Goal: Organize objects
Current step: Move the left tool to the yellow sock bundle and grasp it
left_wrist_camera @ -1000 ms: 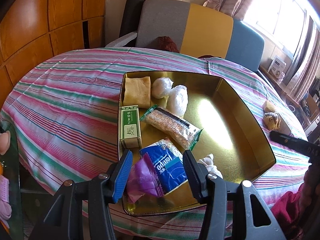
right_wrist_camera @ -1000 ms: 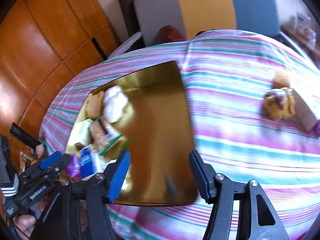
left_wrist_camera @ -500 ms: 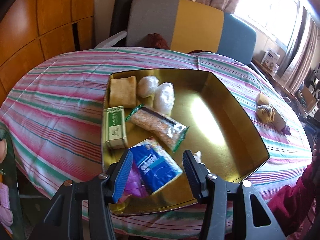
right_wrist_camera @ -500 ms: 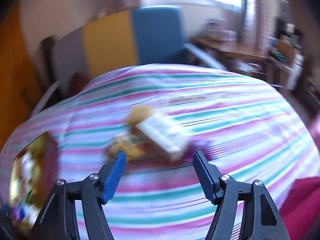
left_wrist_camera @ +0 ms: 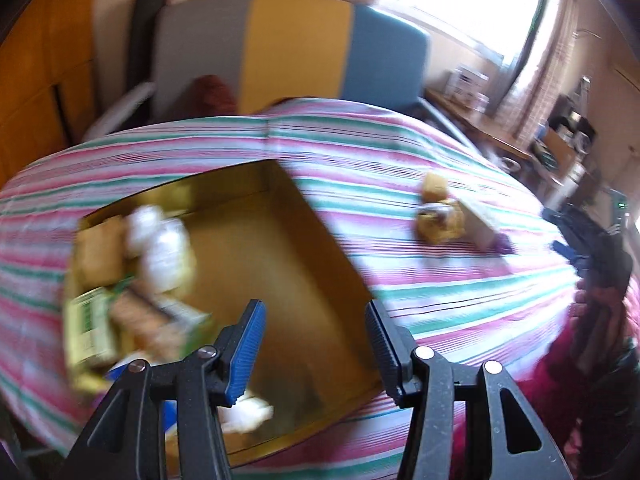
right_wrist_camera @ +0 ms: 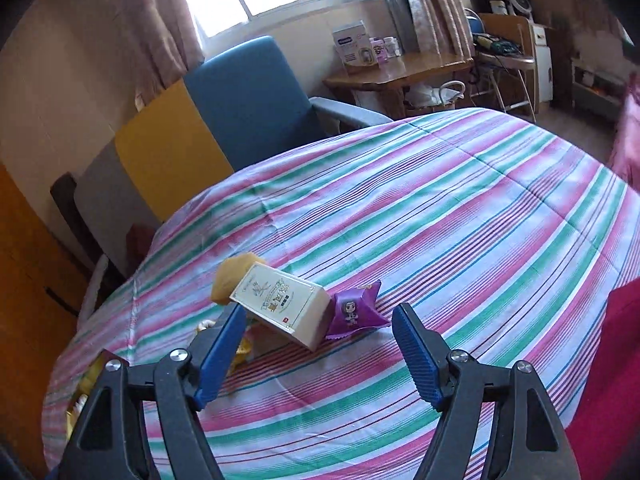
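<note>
cream box (right_wrist_camera: 282, 305) lies between the right gripper (right_wrist_camera: 320, 350) fingers — untouched, jaws wide.

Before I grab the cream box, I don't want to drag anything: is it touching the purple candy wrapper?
Touching. In the right wrist view, the cream box has its lower right corner against the purple candy wrapper, with no tablecloth showing between them.

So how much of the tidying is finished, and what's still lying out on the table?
Mostly done: the gold tray already holds several snacks, including a green box and white wrapped pieces. Nothing is in hand; the left gripper and right gripper are both open and empty. Left on the striped tablecloth: a cream box, a purple candy packet and a yellow snack, which the right gripper faces.
</note>
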`<act>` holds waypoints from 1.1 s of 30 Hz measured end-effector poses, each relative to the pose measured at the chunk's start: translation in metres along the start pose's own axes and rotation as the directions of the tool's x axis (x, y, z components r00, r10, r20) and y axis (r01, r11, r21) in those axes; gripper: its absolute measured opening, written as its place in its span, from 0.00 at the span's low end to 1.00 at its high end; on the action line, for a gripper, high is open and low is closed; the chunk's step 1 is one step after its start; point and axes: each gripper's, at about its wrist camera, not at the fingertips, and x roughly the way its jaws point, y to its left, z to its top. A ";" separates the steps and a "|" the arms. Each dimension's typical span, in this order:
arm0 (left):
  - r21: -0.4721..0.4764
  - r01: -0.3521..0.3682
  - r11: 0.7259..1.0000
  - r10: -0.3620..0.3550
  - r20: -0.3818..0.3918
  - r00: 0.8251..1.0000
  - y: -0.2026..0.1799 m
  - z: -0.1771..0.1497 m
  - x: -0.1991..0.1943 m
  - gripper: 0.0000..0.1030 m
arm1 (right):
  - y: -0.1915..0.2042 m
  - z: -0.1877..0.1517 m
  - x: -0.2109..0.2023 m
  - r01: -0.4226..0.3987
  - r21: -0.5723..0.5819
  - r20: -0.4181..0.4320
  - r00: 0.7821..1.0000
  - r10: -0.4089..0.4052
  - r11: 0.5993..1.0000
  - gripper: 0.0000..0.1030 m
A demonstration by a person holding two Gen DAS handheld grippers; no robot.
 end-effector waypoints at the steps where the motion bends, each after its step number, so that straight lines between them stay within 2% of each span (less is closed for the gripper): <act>1: 0.019 0.028 0.999 -0.028 -0.010 1.000 -0.013 0.007 0.006 0.50 | -0.003 0.001 0.001 -0.014 0.016 -0.004 1.000 0.014 1.000 0.76; 5: 0.032 0.128 0.991 -0.126 -0.063 0.990 -0.054 0.027 0.032 0.49 | -0.006 0.001 0.002 -0.033 0.031 -0.014 0.999 0.034 0.999 0.76; 9: 0.089 0.144 0.986 -0.136 -0.085 0.987 -0.090 0.043 0.056 0.49 | -0.013 0.004 -0.005 -0.045 0.065 0.012 0.999 0.044 0.997 0.76; 12: 0.097 0.162 0.982 -0.149 -0.126 0.981 -0.107 0.053 0.080 0.49 | -0.023 0.007 -0.006 -0.062 0.120 0.020 0.998 0.061 0.991 0.76; 14: 0.096 0.148 0.984 -0.132 -0.154 0.979 -0.113 0.056 0.095 0.52 | -0.029 0.008 -0.006 -0.082 0.155 0.021 0.997 0.079 0.985 0.77; 17: 0.078 0.150 0.986 -0.134 -0.185 0.974 -0.123 0.065 0.121 0.62 | -0.034 0.009 -0.006 -0.095 0.185 0.020 0.995 0.093 0.978 0.78; 19: 0.063 0.163 0.985 -0.147 -0.207 0.967 -0.129 0.069 0.137 0.63 | -0.036 0.009 -0.004 -0.109 0.201 0.013 0.994 0.108 0.974 0.78; 24: 0.049 0.126 0.991 -0.113 -0.211 0.971 -0.141 0.078 0.167 0.71 | -0.036 0.009 0.002 -0.142 0.207 -0.015 0.989 0.148 0.968 0.79; 27: 0.040 0.123 0.992 -0.112 -0.210 0.971 -0.148 0.085 0.182 0.72 | -0.035 0.008 0.005 -0.155 0.204 -0.026 0.986 0.164 0.967 0.79; 31: 0.048 0.080 0.996 -0.068 -0.203 0.977 -0.154 0.095 0.207 0.72 | -0.035 0.008 0.007 -0.173 0.196 -0.042 0.982 0.184 0.965 0.79; 32: 0.043 0.075 0.996 -0.065 -0.212 0.975 -0.153 0.097 0.213 0.71 | -0.035 0.008 0.007 -0.176 0.196 -0.046 0.981 0.188 0.965 0.80; 33: 0.028 0.072 0.997 -0.063 -0.243 0.968 -0.151 0.095 0.225 0.66 | -0.035 0.008 0.008 -0.179 0.197 -0.050 0.980 0.192 0.964 0.80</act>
